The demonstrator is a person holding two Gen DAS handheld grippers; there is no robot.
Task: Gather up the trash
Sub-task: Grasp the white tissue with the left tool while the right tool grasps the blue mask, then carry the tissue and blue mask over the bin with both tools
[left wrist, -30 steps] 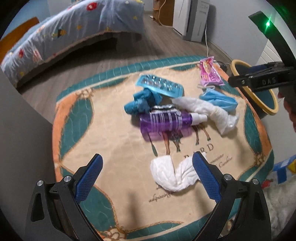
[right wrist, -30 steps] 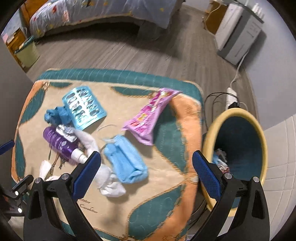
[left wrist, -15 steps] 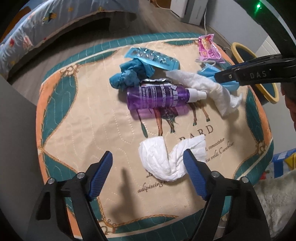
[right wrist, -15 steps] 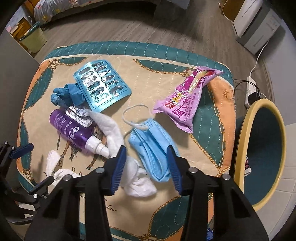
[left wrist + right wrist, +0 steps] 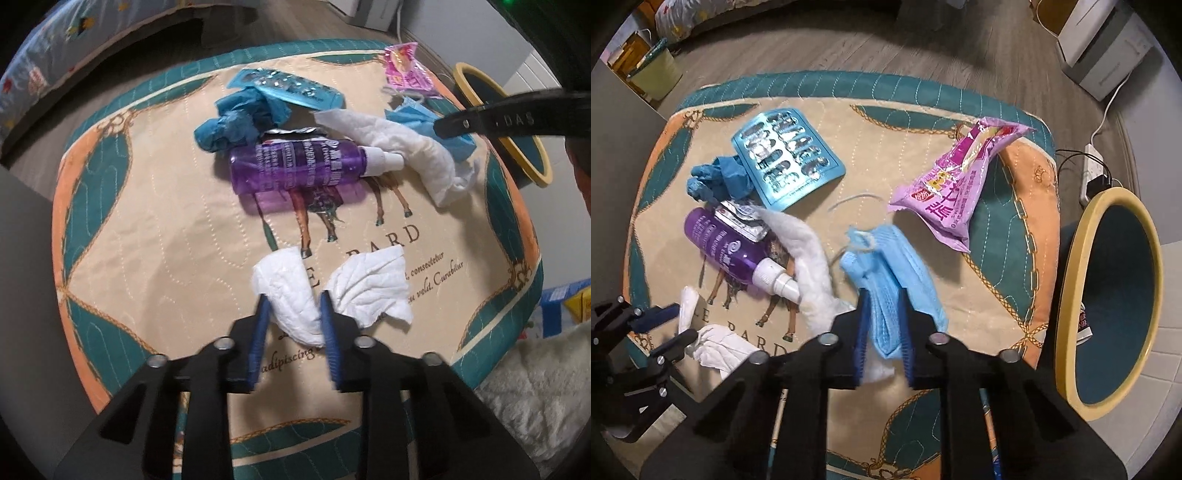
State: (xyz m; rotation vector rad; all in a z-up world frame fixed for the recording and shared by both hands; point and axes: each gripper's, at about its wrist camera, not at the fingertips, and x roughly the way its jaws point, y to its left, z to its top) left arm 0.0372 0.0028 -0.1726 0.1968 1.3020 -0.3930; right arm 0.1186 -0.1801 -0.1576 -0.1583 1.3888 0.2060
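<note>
The crumpled white tissue point(image 5: 295, 295) on the quilted mat point(image 5: 155, 236) is pinched mid-bend by the left gripper point(image 5: 293, 310), whose jaws have just been closing. The blue face mask point(image 5: 886, 273) is clamped by the right gripper point(image 5: 882, 314), jaws also just closed in. Just beyond are a purple spray bottle point(image 5: 295, 166) and the yellow-rimmed bin point(image 5: 1071, 295), set off the mat's edge.

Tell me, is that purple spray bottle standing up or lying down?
Lying down. The purple spray bottle rests on its side on the mat, its white nozzle pointing sideways toward the white tissue.
</note>
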